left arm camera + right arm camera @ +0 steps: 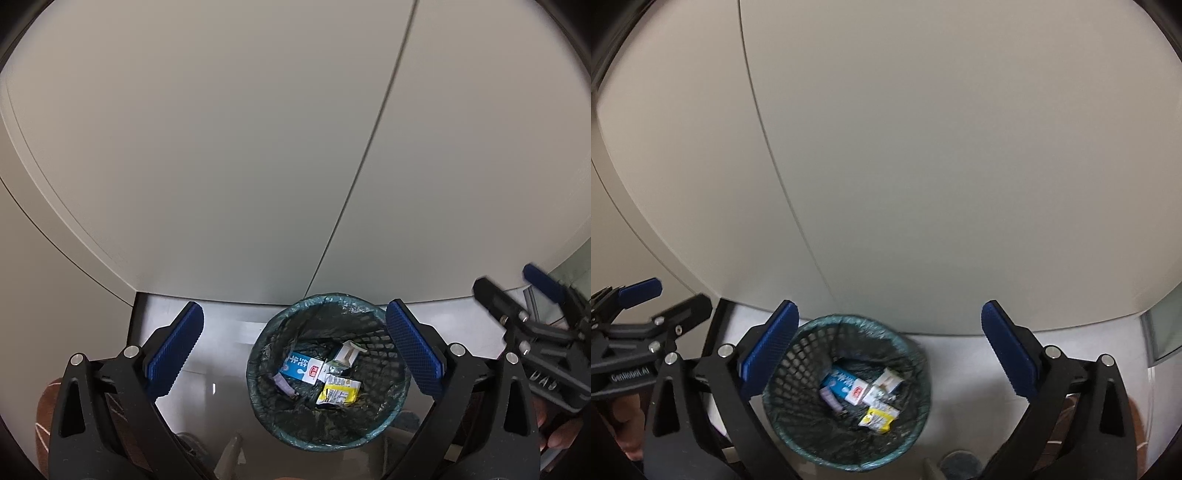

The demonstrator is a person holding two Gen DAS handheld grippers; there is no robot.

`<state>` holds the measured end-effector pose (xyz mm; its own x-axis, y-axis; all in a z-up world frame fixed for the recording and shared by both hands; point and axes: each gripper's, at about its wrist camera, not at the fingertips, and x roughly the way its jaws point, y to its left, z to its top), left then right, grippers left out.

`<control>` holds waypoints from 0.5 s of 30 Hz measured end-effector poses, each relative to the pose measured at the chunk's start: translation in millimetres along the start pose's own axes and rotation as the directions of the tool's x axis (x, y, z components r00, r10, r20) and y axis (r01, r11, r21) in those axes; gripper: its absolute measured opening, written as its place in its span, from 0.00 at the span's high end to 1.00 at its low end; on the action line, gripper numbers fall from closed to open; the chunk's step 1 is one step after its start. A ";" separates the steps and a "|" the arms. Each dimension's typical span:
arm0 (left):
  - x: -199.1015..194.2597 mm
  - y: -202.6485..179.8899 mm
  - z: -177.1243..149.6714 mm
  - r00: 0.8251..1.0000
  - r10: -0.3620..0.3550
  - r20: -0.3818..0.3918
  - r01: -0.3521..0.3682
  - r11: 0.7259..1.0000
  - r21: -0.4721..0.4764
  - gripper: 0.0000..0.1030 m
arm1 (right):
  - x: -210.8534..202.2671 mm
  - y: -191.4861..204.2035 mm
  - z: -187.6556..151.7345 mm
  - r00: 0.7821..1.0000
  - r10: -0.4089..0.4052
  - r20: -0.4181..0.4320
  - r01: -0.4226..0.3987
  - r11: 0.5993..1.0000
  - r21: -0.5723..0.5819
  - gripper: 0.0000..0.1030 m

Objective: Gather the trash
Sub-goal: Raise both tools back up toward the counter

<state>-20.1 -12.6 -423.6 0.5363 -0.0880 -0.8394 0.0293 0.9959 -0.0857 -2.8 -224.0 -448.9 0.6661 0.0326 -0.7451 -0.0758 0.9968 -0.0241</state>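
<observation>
A black mesh wastebasket (pixel 255 369) (pixel 849 319) with a blue-green liner stands on the floor against a pale wall. Inside it lie a blue and white carton (pixel 301 367) (pixel 842 382), a yellow wrapper (pixel 338 393) (pixel 879 417), a small white box (pixel 347 354) (pixel 888 380) and a purple scrap (pixel 282 384) (pixel 831 398). My left gripper (pixel 293 314) hovers above the basket, open, with nothing between its blue pads. My right gripper (pixel 889 314) hangs beside it over the same basket, wide open and empty. Each gripper shows at the edge of the other's view, the right gripper (pixel 504 277) and the left gripper (pixel 681 293).
Pale wall panels (pixel 258 147) with a dark seam rise behind the basket. The floor (pixel 960 369) is light and glossy. A glass edge (pixel 1163 332) stands at the right. A person's fingers (pixel 557 435) hold the right handle, and a brown shoe (pixel 44 406) shows at lower left.
</observation>
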 end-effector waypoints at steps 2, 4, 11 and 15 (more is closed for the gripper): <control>-7.4 -2.1 2.4 1.000 -0.003 0.008 0.003 1.000 -0.003 0.06 | -15.9 -3.6 8.6 1.000 -0.004 0.022 0.004 1.000 -0.007 0.07; -18.3 -2.7 6.2 1.000 0.006 0.020 -0.005 1.000 -0.011 0.06 | -30.1 -7.1 16.4 0.999 -0.021 0.039 0.021 1.000 -0.005 0.07; -76.3 -0.7 28.4 0.998 0.001 0.069 0.001 1.000 -0.026 0.06 | -73.3 -23.9 43.6 0.996 -0.011 0.087 0.007 0.999 0.050 0.08; -118.9 -2.4 46.0 0.991 0.005 0.137 -0.002 1.000 -0.026 0.06 | -106.9 -31.9 65.4 0.990 0.007 0.139 -0.017 0.997 0.072 0.08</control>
<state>-45.1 -3.5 -298.9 0.6469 -0.0791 -0.7585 0.0066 0.9952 -0.0981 -23.1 -254.5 -324.9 0.7621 0.0488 -0.6456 -0.0334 0.9988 0.0361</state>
